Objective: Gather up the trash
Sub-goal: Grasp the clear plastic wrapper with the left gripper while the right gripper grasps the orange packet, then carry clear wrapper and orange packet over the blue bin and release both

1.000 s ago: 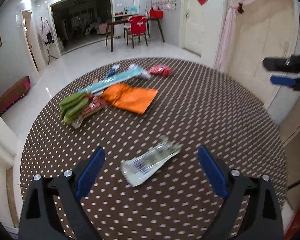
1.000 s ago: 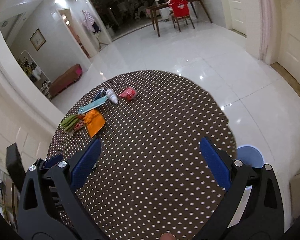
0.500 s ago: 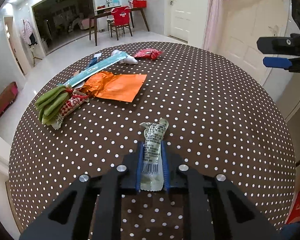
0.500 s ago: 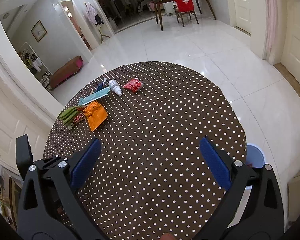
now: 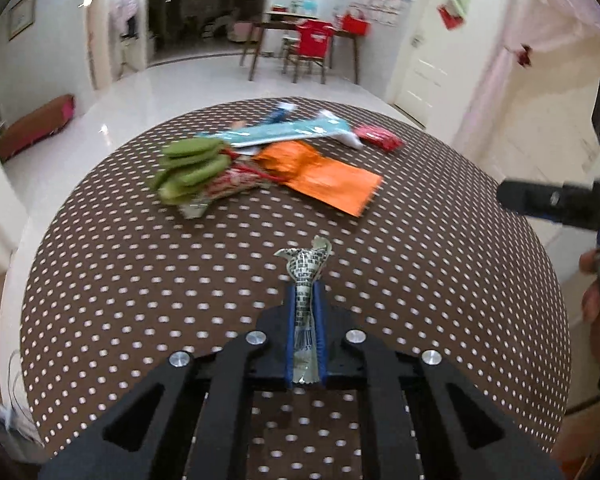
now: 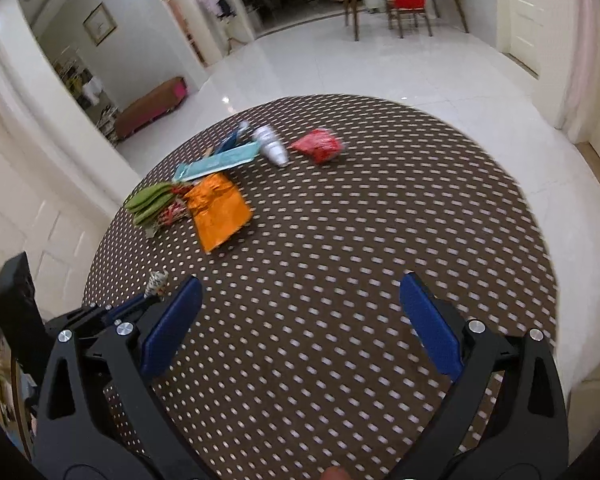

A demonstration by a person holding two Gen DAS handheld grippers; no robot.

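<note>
While the left gripper (image 5: pixel 305 300) is closing, clamped on the crumpled printed wrapper (image 5: pixel 306 280) above the dotted worktop (image 5: pixel 440 280), the right gripper (image 6: pixel 300 316) hangs wide apart over bare cloth near the worktop's edge.

brown tablecloth (image 5: pixel 440 280) (white dots), orange wrapper (image 5: pixel 332 184)
</note>
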